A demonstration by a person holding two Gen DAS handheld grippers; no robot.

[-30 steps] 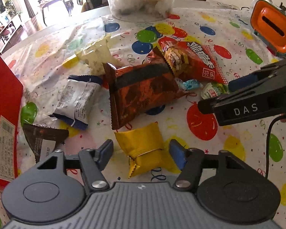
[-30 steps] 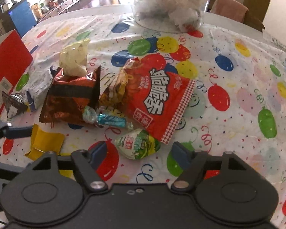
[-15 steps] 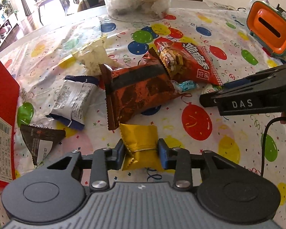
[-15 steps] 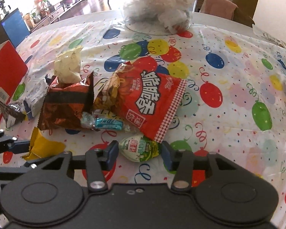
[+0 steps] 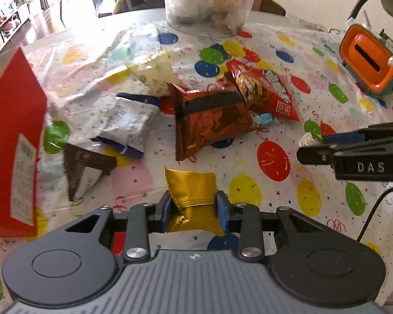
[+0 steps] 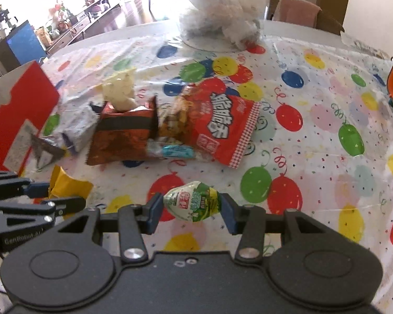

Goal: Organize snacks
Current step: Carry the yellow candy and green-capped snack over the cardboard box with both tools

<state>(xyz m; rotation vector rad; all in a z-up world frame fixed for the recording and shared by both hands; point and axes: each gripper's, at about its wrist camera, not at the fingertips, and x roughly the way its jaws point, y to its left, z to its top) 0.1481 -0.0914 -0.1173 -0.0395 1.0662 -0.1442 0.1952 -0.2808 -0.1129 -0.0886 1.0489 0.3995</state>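
Observation:
My left gripper (image 5: pixel 195 206) is shut on a gold snack packet (image 5: pixel 192 189), lifted off the balloon-print tablecloth (image 5: pixel 275 196). My right gripper (image 6: pixel 190 210) is shut on a small green and white wrapped snack (image 6: pixel 192 204), also held above the cloth. Left on the table are a dark orange foil bag (image 5: pixel 209 120), a red snack bag (image 6: pixel 222 128), a white and blue packet (image 5: pixel 128 125), a brown triangular packet (image 5: pixel 83 170), a pale yellow packet (image 5: pixel 154 74) and a blue wrapped candy (image 6: pixel 175 151). The right gripper (image 5: pixel 353 154) shows at the right edge of the left wrist view.
A red open carton (image 5: pixel 10 151) stands at the left. A clear plastic bag (image 6: pixel 222 15) of white stuff sits at the far side. An orange and teal device (image 5: pixel 369 62) is at the far right. Chairs and room furniture lie beyond the table.
Both grippers went from open to shut, the left on the gold packet and the right on the green and white snack. Both have since risen off the cloth with their snacks.

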